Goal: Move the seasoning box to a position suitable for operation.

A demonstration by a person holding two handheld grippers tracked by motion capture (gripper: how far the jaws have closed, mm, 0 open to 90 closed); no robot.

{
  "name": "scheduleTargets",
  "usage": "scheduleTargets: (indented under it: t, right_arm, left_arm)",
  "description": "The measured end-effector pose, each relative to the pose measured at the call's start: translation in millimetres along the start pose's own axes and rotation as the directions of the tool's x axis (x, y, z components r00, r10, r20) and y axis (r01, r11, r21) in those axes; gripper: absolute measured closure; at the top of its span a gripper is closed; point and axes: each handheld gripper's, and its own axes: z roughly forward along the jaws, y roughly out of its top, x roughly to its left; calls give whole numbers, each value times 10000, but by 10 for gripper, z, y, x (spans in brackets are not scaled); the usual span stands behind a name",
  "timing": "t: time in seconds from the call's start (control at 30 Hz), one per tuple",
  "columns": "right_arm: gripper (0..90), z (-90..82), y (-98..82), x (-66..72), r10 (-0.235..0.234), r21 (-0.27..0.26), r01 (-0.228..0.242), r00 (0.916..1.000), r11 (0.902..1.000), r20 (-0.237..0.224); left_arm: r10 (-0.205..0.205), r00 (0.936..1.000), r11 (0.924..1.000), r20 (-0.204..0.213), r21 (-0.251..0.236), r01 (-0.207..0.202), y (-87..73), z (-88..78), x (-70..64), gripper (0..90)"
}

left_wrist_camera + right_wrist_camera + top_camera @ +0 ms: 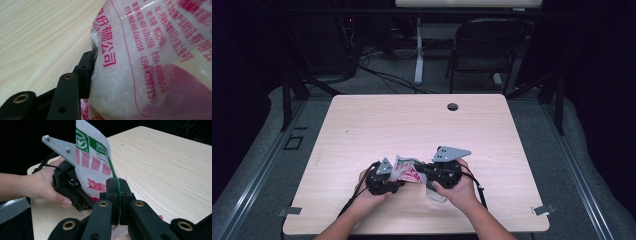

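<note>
A plastic bag (408,170) with red, green and white print is held up between both grippers near the table's front edge. My left gripper (398,177) sits at the bag's left side. In the left gripper view the bag (130,62) bulges with white granules, and the one visible finger (85,68) presses flat against it while the bag hides the other. My right gripper (421,168) comes in from the right. Its jaws (117,195) are shut on the bag's thin green edge (112,170), and the bag (91,162) stands upright.
The pale wooden table (412,125) has a round cable hole (453,106) at the back. A folding chair (487,45) and a desk leg (418,50) stand beyond it. Something clear (435,193) lies under the right hand. Floor rails run along both sides.
</note>
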Motion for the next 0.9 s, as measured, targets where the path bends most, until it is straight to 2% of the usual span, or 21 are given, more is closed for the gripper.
scheduleTargets:
  t: [0.4,0.63,0.9]
  right_arm:
    - [900,-39,8,-1,183,35,-183,9998,9998,-27]
    - [900,-67,15,16,131,67,-132,9999,9999,7]
    - [900,-106,31,19,149,99,-149,9999,9998,7]
  left_arm:
    - [394,9970,9992,-669,-49,-399,51,-55,-35,587]
    - [517,9948,9985,-882,-120,-529,64,-76,-51,590]
    - [785,9880,9965,-1330,-182,-816,109,-123,-72,593]
